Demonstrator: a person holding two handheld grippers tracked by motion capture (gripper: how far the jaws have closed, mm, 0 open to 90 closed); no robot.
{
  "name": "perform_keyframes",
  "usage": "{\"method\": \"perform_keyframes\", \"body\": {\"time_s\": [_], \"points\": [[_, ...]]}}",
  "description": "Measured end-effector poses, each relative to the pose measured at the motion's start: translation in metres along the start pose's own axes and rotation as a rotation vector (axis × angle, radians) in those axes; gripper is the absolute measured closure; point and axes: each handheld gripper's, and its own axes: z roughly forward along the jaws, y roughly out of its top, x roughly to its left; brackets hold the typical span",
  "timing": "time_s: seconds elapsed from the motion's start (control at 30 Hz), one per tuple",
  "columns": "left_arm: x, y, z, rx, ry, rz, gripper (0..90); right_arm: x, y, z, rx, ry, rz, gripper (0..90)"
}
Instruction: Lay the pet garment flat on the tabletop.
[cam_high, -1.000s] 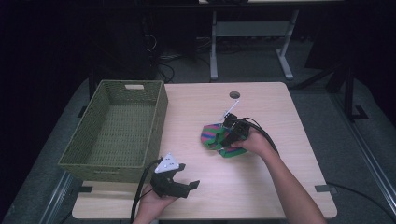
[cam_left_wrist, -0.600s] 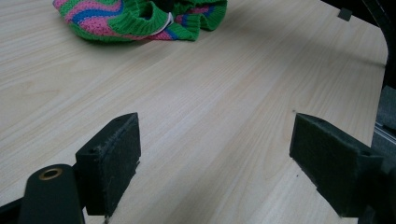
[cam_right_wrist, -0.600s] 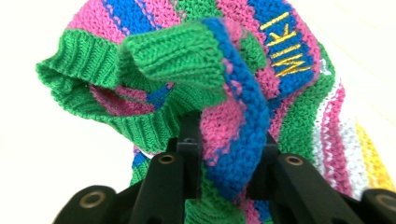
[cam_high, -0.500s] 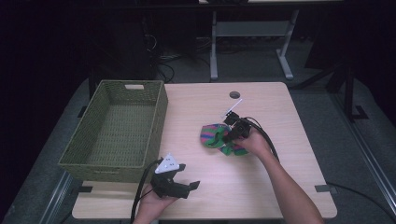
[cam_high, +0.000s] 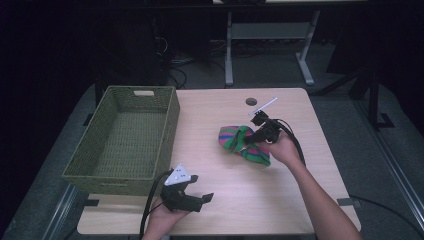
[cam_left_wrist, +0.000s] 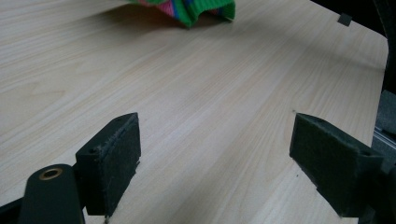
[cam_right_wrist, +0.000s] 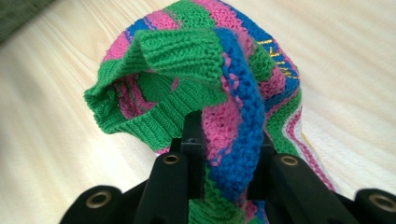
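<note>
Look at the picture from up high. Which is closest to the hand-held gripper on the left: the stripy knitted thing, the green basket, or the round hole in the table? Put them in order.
From the left hand-held gripper:
1. Green basket, just beside it, up-left.
2. Stripy knitted thing, mid-table, up-right.
3. Round hole, near the table's far edge.

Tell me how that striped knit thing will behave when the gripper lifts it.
The knit piece will likely flop: it already folds and sags around the right gripper. The ribbed yarn probably grips the pads rather than slipping. It looks light.
</note>
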Motion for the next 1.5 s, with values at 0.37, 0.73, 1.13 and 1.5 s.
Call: {"method": "perform_keyframes", "body": {"time_s": [0.37, 0.73, 1.13, 1.5], "points": [[-0.001, 0.0, -0.002, -0.034, -0.018, -0.034, 16.1, 0.017, -0.01, -0.052, -0.067, 0.022, -0.047, 74.7], [-0.006, 0.001, 0.0, -0.028, -0.029, -0.022, 16.1, 0.037, -0.039, -0.072, -0.111, 0.03, -0.086, 74.5], [-0.005, 0.0, 0.002, -0.02, -0.025, -0.016, 16.1, 0.049, -0.075, -0.052, -0.093, 0.096, -0.076, 74.3], [-0.003, 0.0, -0.001, -0.025, -0.021, -0.024, 16.1, 0.051, -0.09, -0.006, -0.045, 0.162, -0.024, 72.4]]}}
